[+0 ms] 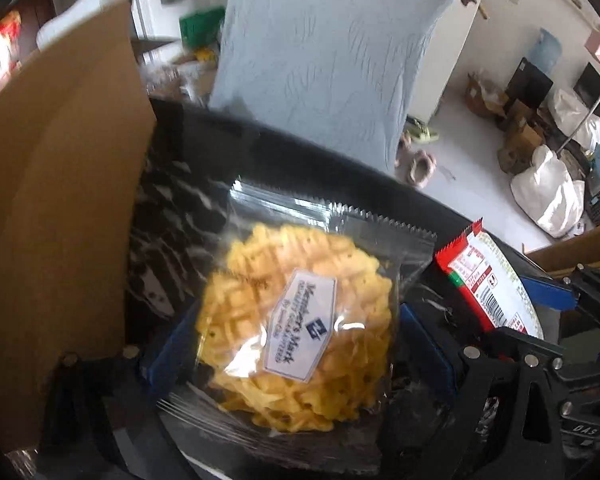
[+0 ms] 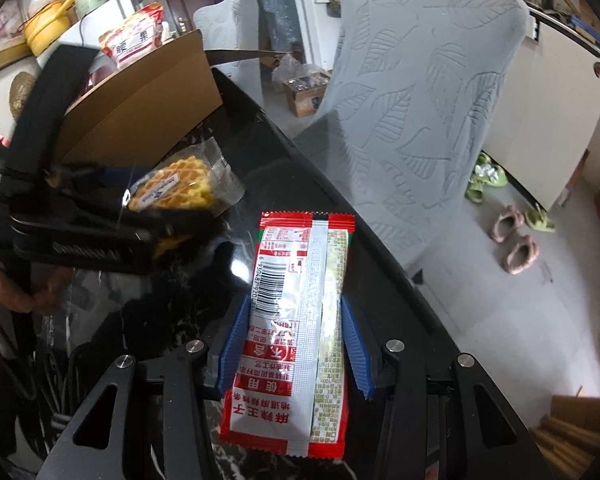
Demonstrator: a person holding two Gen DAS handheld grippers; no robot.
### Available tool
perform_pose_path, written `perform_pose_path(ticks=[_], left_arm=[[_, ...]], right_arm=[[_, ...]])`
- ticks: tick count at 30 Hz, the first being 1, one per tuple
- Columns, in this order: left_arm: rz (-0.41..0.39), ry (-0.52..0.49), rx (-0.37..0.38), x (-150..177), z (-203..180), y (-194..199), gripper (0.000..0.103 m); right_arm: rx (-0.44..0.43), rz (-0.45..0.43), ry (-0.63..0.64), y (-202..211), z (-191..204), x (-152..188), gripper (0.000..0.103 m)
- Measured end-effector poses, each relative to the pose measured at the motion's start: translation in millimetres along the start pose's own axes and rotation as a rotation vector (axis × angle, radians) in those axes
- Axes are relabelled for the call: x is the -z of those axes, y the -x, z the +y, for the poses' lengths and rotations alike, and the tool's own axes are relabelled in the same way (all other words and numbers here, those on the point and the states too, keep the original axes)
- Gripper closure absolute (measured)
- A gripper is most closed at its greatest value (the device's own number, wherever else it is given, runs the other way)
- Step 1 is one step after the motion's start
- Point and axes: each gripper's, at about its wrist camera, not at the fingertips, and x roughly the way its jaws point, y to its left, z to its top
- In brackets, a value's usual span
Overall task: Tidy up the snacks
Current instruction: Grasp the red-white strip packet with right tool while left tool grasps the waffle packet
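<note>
1. Left gripper: blue fingers closed against 1 clear packet holding a yellow waffle, labelled "Member's Mark", raised above the black marble table.
2. Right gripper: blue ribbed pads pressed to both long edges of 1 red-and-white spicy-strip packet, barcode side up, above the near table edge.
3. Cardboard box: stands at the far left of the table, just beyond the waffle packet; its contents cannot be seen.
4. Snack bag, red and white: 1, behind the box.
5. Grey leaf-embossed chairs: 2, the nearer beside the table.
</note>
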Motion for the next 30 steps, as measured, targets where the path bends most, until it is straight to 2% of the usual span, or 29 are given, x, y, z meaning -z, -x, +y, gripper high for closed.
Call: perform_pose_path(ticks=[2, 5, 9, 17, 25, 30], left_arm=[[0.001, 0.003, -0.005, 4, -2, 2, 0.005], [-0.035, 0.021, -0.021, 12, -2, 8, 0.017], [-0.027, 0.03, -0.022, 23, -5, 18, 0.023], [-0.019, 0.053, -0.018, 55, -8, 41, 0.024], [-0.032, 0.088, -0.045, 93, -5, 70, 0.024], [-0.042, 0.149, -0.061, 116, 0, 81, 0.024]], right_arm=[[-0.004, -0.004, 0.002, -1, -1, 0, 0.057], [0.001, -0.017, 0.004, 0, 0, 3, 0.057], [-0.005, -0.018, 0.002, 4, 4, 9, 0.057], [-0.047, -0.018, -0.035, 14, 15, 25, 0.057], [-0.03, -0.03, -0.026, 25, 35, 48, 0.057], [0.007, -0.025, 0.016, 27, 52, 55, 0.057]])
